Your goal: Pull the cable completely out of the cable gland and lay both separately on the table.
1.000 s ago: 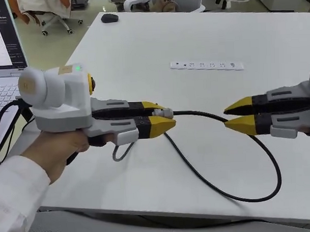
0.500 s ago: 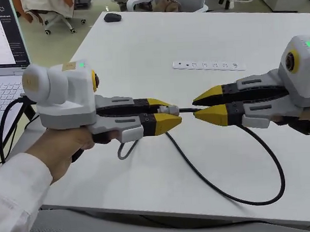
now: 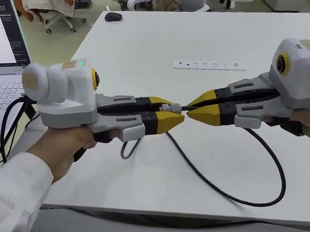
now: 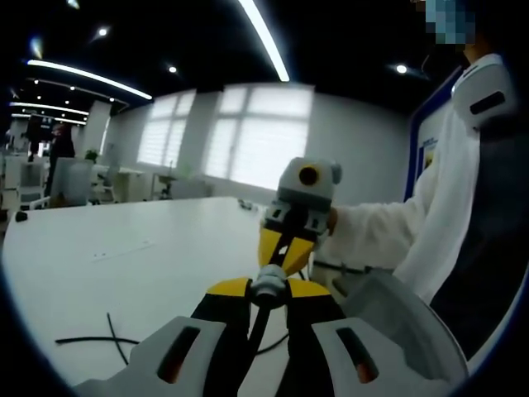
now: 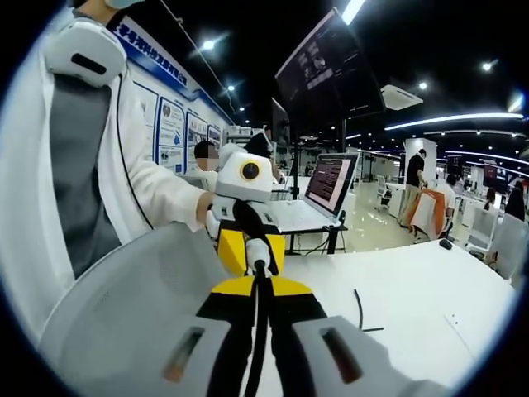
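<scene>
1. A hand (image 3: 59,150) holds the left gripper (image 3: 173,112) above the near edge of the table (image 3: 142,55). Its jaws are clamped on the gland (image 3: 170,108), which sticks out at their tips.
2. The right gripper (image 3: 189,109) meets it tip to tip, with its jaws pinched on the cable (image 3: 196,169) just beside the gland.
3. The cable sits in the gland, and both are held in the air.
4. The rest of the cable loops over the table under the right gripper and runs back beneath the left one.
5. Farther off lies a power strip (image 3: 208,65), and a mouse (image 3: 113,16) sits near the far edge.
6. A laptop (image 3: 3,75) stands at the left.
</scene>
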